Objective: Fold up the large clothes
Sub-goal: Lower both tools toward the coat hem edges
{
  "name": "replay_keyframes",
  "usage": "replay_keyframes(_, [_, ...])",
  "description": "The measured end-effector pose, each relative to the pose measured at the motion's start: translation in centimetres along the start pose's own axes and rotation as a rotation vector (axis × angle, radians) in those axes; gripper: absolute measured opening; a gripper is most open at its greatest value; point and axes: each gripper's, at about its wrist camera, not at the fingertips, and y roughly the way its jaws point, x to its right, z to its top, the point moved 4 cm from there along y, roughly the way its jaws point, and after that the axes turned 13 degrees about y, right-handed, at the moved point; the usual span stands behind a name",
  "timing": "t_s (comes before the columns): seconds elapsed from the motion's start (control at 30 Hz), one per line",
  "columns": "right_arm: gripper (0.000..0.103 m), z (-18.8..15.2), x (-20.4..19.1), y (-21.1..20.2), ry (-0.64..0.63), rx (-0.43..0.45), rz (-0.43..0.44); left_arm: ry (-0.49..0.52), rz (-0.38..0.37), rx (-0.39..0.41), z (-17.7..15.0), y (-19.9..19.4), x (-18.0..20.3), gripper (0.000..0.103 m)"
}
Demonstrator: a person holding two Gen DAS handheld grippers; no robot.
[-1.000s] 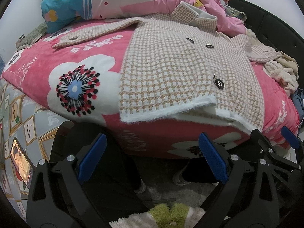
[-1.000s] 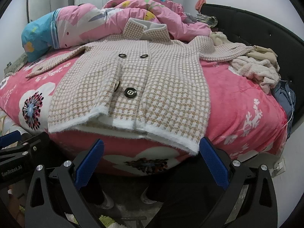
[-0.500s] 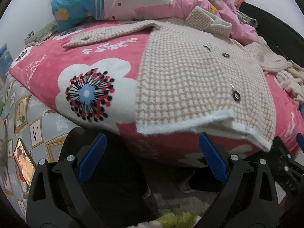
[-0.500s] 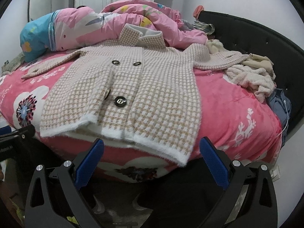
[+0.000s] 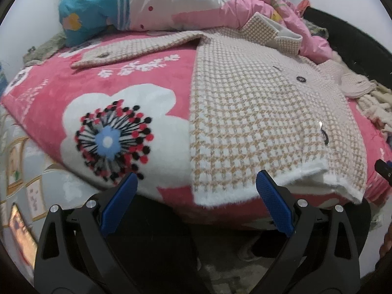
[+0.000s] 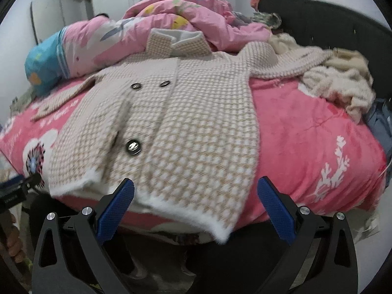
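A beige-and-white houndstooth coat lies face up on a pink flowered blanket, collar toward the far side, sleeves spread out left and right, its fluffy white hem at the near bed edge. My left gripper is open, its blue pads flanking the hem's left corner just short of it. My right gripper is open too, with the hem's right corner between and just beyond its fingertips. Neither holds any cloth.
A rumpled pink quilt and a blue pillow end are piled behind the collar. Cream knitwear lies heaped at the right by a black headboard. Below the bed edge are the person's dark trousers.
Both grippers have moved forward and up toward the coat's hem; the left one also shifted so the hem's left corner sits between its pads. Both stayed open.
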Motion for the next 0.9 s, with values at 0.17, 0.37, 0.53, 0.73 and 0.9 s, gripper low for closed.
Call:
replay_keyframes(0.17, [0.098, 1.8, 2.5, 3.3, 0.028, -0.065, 0.008, -0.030, -0.059, -0.010, 1.0, 2.1, -0.5, 0.094])
replay_keyframes(0.37, [0.098, 3.5, 4.1, 7.2, 0.089, -0.167, 0.113, -0.061, -0.113, -0.005, 3.0, 5.2, -0.3, 0.094])
replay_keyframes(0.53, [0.098, 5.0, 4.3, 9.5, 0.102, -0.203, 0.167, -0.061, -0.116, 0.003, 5.2, 7.6, -0.6, 0.094])
replay_keyframes(0.73, [0.098, 6.4, 4.8, 11.4, 0.129, -0.226, 0.244, -0.065, -0.136, -0.017, 6.5, 10.4, -1.3, 0.095])
replay_keyframes(0.9, [0.094, 5.8, 5.6, 10.6, 0.183, -0.255, 0.297, -0.059, -0.167, 0.001, 6.4, 10.7, -1.5, 0.095])
